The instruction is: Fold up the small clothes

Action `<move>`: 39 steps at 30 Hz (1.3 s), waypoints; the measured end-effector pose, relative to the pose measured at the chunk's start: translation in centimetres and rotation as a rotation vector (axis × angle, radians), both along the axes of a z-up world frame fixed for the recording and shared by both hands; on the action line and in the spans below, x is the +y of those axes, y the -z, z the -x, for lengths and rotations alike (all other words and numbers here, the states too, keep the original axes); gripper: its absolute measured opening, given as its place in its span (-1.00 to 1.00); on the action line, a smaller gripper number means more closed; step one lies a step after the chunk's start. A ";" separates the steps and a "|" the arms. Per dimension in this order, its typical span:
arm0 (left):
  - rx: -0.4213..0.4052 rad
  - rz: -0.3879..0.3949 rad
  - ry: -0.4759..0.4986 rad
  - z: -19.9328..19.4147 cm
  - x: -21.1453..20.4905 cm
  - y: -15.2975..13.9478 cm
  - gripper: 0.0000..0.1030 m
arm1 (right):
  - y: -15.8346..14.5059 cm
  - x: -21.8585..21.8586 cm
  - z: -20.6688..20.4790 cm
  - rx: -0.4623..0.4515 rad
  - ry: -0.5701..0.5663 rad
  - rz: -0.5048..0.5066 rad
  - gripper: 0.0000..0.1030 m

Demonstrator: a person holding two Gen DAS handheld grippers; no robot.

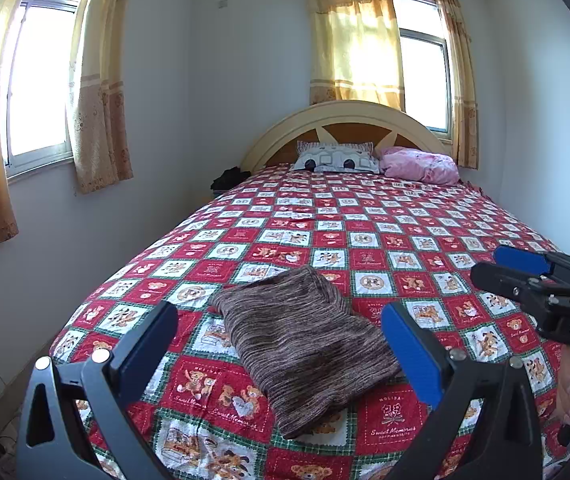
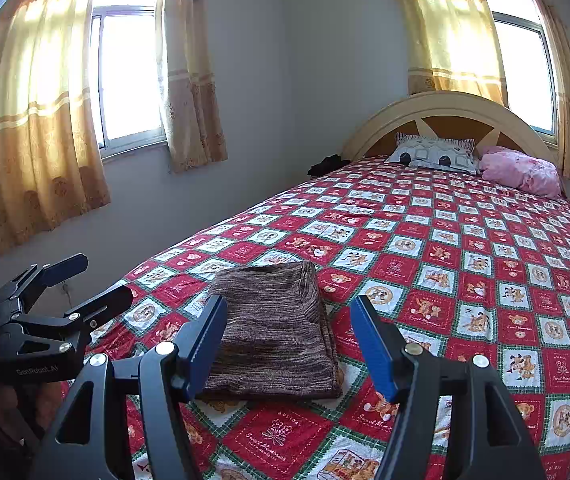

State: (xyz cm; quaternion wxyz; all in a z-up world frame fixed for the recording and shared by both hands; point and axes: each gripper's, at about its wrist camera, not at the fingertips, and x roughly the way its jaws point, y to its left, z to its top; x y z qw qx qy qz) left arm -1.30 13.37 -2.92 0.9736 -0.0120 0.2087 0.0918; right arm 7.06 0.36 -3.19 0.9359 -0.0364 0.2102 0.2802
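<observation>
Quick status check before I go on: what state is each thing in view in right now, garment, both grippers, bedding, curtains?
Brown knit garment: folded into a compact rectangle, lying flat on the bedspread, not gripped.
Left gripper: open, empty, above the garment.
Right gripper: open, empty, held off the bed.
Bedspread: spread flat over the bed.
Patterned pillow: leaning at the headboard.
Pink bundle: crumpled, beside the pillow.
Curtains: partly drawn.

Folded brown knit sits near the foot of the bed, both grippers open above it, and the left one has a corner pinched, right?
Not quite. The left gripper pinches nothing: the left wrist view shows its jaws spread wide, clear of the folded brown knit. The rest stands; the right gripper is open too.
</observation>
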 end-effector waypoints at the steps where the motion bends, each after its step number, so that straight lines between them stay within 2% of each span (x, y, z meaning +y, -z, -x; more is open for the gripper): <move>1: 0.000 0.000 0.001 0.0 0.0 0.0 1.00 | 0.0 0.0 0.0 0.000 0.000 0.000 0.26; 26: 0.017 -0.022 0.025 -0.3 0.3 -0.1 1.00 | 0.4 0.1 0.2 0.004 0.017 -0.023 0.27; 33: -0.020 -0.048 0.015 0.2 0.2 -0.8 1.00 | 0.2 -0.1 0.4 -0.006 0.027 -0.034 0.27; 39: -0.019 -0.045 0.019 0.1 0.4 -1.0 1.00 | 0.0 0.1 0.7 -0.019 0.023 -0.034 0.27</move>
